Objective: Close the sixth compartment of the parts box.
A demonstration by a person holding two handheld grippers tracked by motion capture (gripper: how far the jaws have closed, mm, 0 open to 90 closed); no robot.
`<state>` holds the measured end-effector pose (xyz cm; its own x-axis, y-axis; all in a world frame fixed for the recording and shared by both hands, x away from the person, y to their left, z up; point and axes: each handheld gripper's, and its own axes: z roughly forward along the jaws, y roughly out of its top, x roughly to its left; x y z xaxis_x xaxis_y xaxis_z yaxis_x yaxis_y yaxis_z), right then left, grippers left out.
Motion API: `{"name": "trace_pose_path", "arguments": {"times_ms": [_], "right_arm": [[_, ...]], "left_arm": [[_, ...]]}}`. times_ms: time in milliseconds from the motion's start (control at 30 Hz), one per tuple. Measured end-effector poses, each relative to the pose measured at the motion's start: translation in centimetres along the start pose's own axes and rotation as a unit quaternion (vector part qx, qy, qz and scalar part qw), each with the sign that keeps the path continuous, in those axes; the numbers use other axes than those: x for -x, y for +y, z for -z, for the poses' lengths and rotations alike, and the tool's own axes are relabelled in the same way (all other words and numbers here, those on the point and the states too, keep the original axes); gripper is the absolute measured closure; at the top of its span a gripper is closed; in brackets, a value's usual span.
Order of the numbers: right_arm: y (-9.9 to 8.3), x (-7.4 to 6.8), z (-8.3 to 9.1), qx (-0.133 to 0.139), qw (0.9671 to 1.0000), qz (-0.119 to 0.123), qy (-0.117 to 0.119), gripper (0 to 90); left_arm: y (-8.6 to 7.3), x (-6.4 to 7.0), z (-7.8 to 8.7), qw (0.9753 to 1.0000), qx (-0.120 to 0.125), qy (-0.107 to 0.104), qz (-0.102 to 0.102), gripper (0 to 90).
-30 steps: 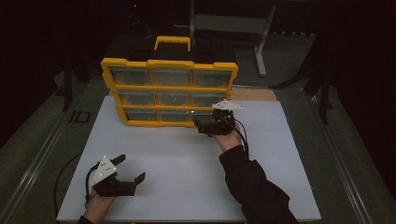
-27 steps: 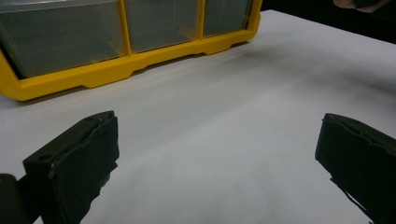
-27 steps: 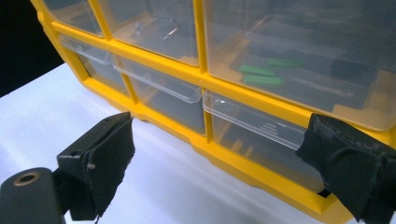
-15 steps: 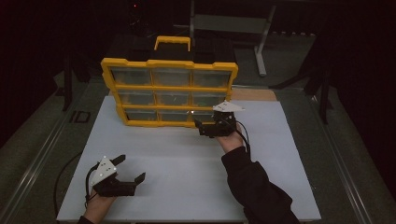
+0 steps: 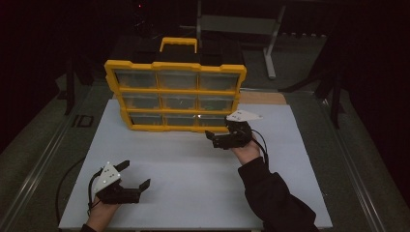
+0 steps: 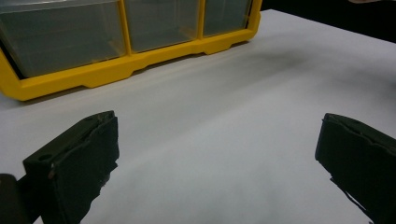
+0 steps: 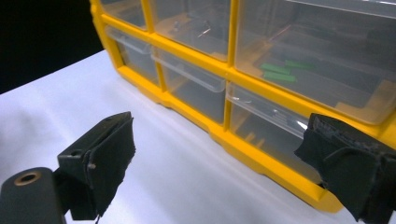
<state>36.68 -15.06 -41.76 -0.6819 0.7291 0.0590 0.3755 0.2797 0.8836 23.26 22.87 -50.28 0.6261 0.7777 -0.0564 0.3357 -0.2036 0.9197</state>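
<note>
Right gripper (image 5: 218,139): jaws spread wide and empty, poised just in front of the yellow organizer's bottom-right drawer (image 7: 271,128), at the far side of the white board (image 5: 193,193).
Left gripper (image 5: 131,178): jaws apart, holding nothing, resting near the board's front-left corner, well apart from the cabinet.
Yellow drawer organizer (image 5: 175,96): stands upright along the board's far edge, three rows of three clear drawers, carrying handle (image 5: 179,43) on top; green pieces (image 7: 280,70) lie in a middle-row drawer seen from the right gripper view.
Step in hand: by the look of it, reaching for the bottom-right drawer's clear lip.
Doing it well: bring one jaw under the lip and one above, close squarely on the centre, then draw straight out; the light cabinet could slide, so the idle left gripper may need to brace the frame.
</note>
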Motion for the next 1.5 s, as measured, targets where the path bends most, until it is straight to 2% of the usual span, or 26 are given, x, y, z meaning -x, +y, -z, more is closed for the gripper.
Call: {"name": "trace_pose_path", "arguments": {"times_ms": [400, 533, 767, 933, 1067, 1100, 1267, 1433, 1500], "right_arm": [[-1.9, -0.2, 3.0, -0.002, 0.9993, 0.011, 0.035, 8.8], [-3.2, -0.4, 3.9, -0.008, 0.9989, 0.016, 0.042, 8.8], [-5.5, -0.8, 5.2, -0.003, 0.998, 0.02, 0.06, 8.8], [-7.1, -1.1, 6.2, 0.002, 0.9973, 0.034, 0.065, 8.8], [-8.3, -0.9, 6.9, 0.016, 0.9964, 0.022, 0.08, 8.8], [-8.5, -0.9, 7.0, 0.015, 0.9965, 0.02, 0.08, 8.8], [-10.0, -0.8, 7.7, 0.013, 0.9963, 0.044, 0.073, 8.8], [-11.2, -0.4, 8.2, 0.008, 0.9969, 0.04, 0.067, 8.8], [-12.1, 0.0, 8.6, 0.007, 0.9977, 0.03, 0.061, 8.8]], "left_arm": [[0.0, 0.0, 0.0, 1.0, 0.0, 0.001, 0.002, 0.0], [0.0, -0.1, -0.1, 1.0, 0.0, 0.001, 0.003, 0.0], [0.0, -0.1, -0.1, 1.0, -0.001, 0.001, 0.003, 0.0], [0.0, -0.1, 0.0, 1.0, 0.001, 0.001, 0.004, 0.0], [0.0, -0.1, 0.0, 1.0, 0.001, 0.001, 0.004, 0.0], [0.0, -0.1, 0.0, 1.0, 0.001, 0.001, 0.004, 0.0], [0.0, -0.1, 0.0, 1.0, 0.002, 0.001, 0.003, 0.0], [0.0, 0.0, 0.0, 1.0, 0.001, 0.0, 0.002, 0.0], [0.0, 0.0, 0.0, 1.0, 0.001, 0.0, 0.002, 0.0]]}}
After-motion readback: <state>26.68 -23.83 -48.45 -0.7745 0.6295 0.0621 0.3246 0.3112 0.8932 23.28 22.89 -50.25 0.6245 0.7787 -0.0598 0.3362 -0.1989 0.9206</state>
